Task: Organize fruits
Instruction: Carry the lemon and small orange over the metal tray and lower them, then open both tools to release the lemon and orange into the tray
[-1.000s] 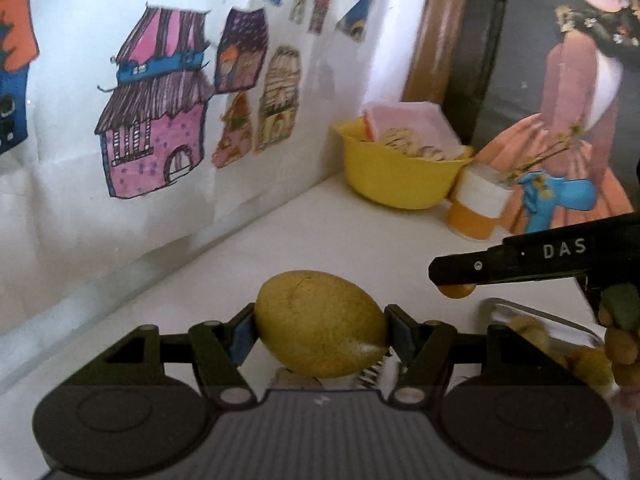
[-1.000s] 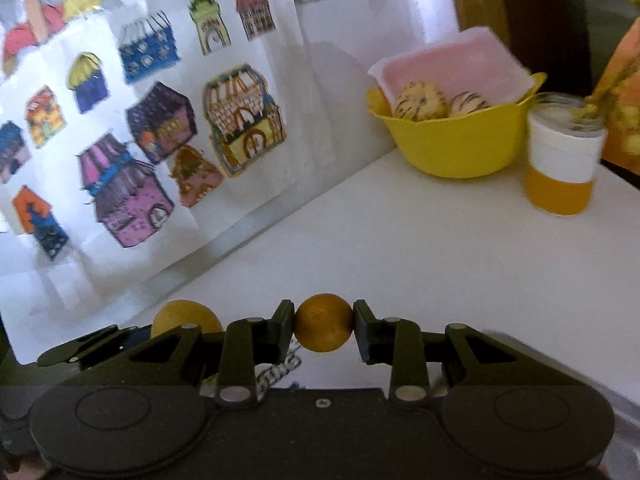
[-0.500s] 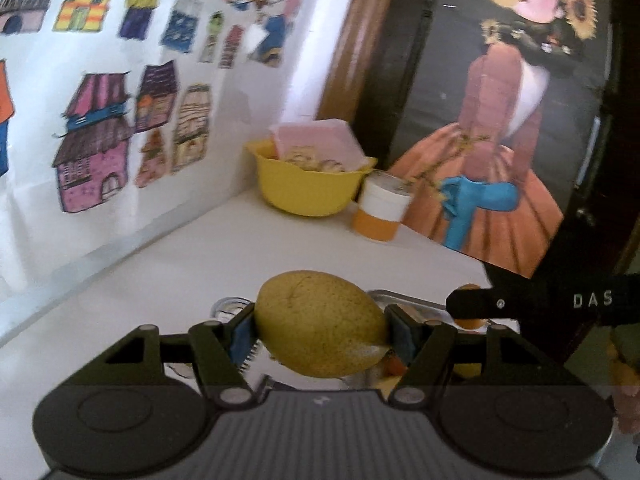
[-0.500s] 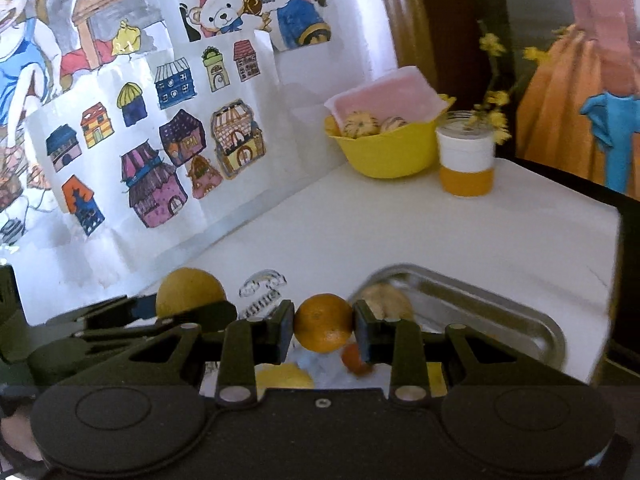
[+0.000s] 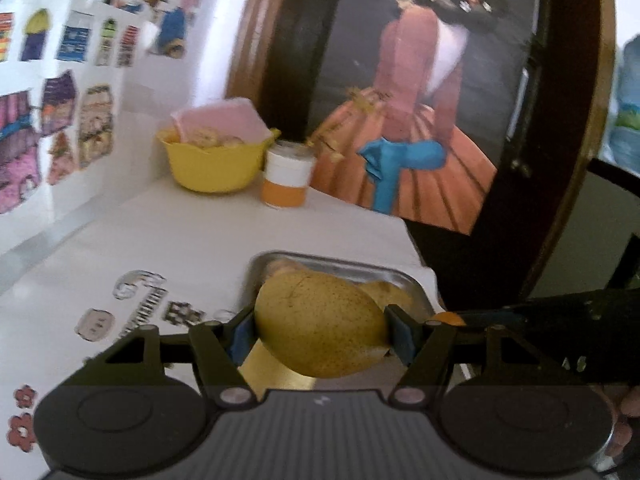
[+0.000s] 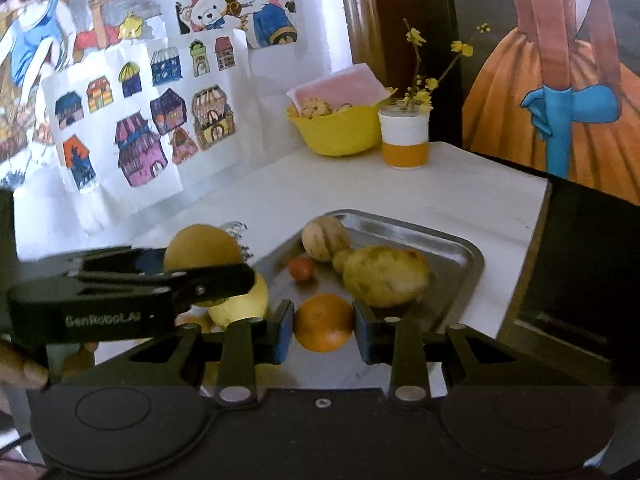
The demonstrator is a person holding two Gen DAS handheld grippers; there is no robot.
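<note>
Much of the shallow steel tray (image 5: 404, 280) is hidden behind our left gripper (image 5: 320, 330), whose jaws are clamped on a speckled yellow-green pear (image 5: 320, 326) held above the tray's near end. The right wrist view shows what that view cannot: the tray (image 6: 460, 252) holds a pale striped round fruit (image 6: 324, 238), a small red fruit (image 6: 302, 269), a knobbly yellow-green fruit (image 6: 384, 276) and, half covered by our left gripper's arm, a smooth yellow fruit (image 6: 244, 300). Our right gripper (image 6: 323, 330) has its jaws pressed on a small round orange (image 6: 323, 322), held over the tray's near edge. In the left view only a sliver of that orange (image 5: 450, 317) peeks out. At the back of the white table (image 6: 460, 192) stand a yellow plastic bowl (image 6: 336, 136) with a pink cloth (image 6: 340, 86) and an orange-and-white jar (image 6: 404, 140) with yellow flower sprigs. A fingertip (image 6: 20, 368) is cut off at the left edge. The left view is blurred.
</note>
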